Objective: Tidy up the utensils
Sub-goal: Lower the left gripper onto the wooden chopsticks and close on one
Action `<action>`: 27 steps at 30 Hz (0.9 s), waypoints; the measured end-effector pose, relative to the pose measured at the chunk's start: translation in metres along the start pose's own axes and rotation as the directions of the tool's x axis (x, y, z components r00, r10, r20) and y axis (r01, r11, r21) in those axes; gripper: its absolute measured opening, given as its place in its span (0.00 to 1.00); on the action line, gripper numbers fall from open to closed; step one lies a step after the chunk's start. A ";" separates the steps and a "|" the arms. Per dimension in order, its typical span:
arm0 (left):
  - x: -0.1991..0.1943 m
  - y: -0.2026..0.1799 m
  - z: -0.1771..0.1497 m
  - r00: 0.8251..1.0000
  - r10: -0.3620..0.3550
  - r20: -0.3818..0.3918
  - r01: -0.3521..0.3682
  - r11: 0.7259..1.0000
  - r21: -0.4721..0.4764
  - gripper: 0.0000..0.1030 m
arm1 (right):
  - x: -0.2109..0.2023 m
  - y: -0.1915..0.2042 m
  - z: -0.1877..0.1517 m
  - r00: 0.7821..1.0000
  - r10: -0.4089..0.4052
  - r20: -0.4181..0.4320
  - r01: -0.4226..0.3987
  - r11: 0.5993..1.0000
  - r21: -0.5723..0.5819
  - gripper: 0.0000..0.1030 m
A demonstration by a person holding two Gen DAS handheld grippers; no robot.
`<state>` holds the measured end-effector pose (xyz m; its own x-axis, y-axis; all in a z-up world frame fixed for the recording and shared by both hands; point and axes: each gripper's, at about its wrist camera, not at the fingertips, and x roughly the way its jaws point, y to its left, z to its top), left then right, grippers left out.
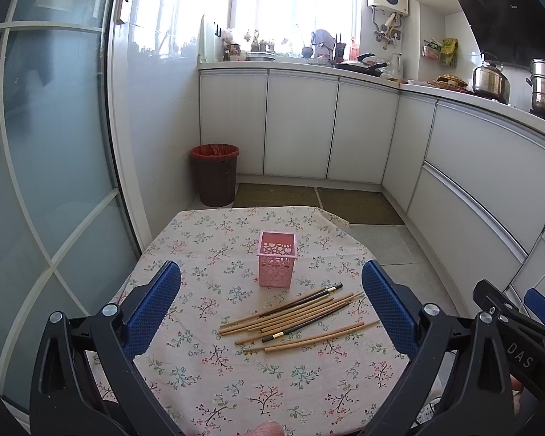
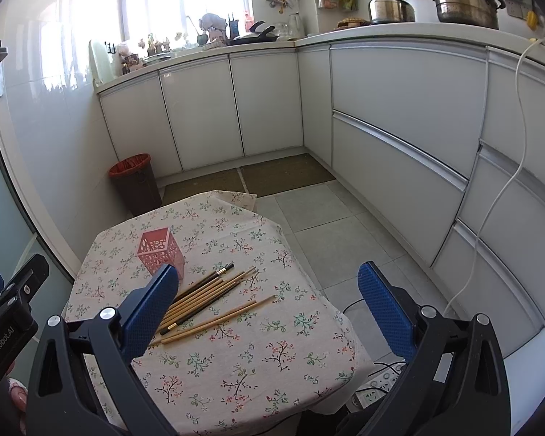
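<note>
A pink perforated square holder [image 1: 276, 263] stands upright and empty on a small table with a floral cloth [image 1: 236, 381]. Several chopsticks [image 1: 294, 318], mostly light wood with two dark ones, lie loose in a pile just in front and to the right of it. The holder [image 2: 160, 252] and the chopsticks [image 2: 207, 299] also show in the right wrist view. My left gripper [image 1: 270, 305] is open and empty, held above the near part of the table. My right gripper [image 2: 267, 309] is open and empty, above the table's right side.
A brown bin with a red liner [image 1: 214, 174] stands on the floor beyond the table. White kitchen cabinets [image 1: 301, 127] run along the back and right. A glass door [image 1: 47, 145] is at the left. A power strip [image 2: 376, 388] and cables lie on the floor by the table's right edge.
</note>
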<state>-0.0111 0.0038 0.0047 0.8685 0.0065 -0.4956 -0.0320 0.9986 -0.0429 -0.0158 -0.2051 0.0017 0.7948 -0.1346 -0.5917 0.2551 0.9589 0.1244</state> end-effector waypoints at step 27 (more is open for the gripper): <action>0.288 -0.140 -0.014 0.631 -0.223 -0.743 0.497 0.852 0.167 0.93 | 0.203 -0.136 -0.052 0.856 0.218 -0.469 0.078 0.842 0.534 0.94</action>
<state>0.2364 -0.1353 -0.1440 0.1882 -0.2582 -0.9476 0.4869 0.8624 -0.1383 0.0820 -0.3497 -0.1769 0.4780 0.2107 -0.8527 0.5712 0.6630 0.4839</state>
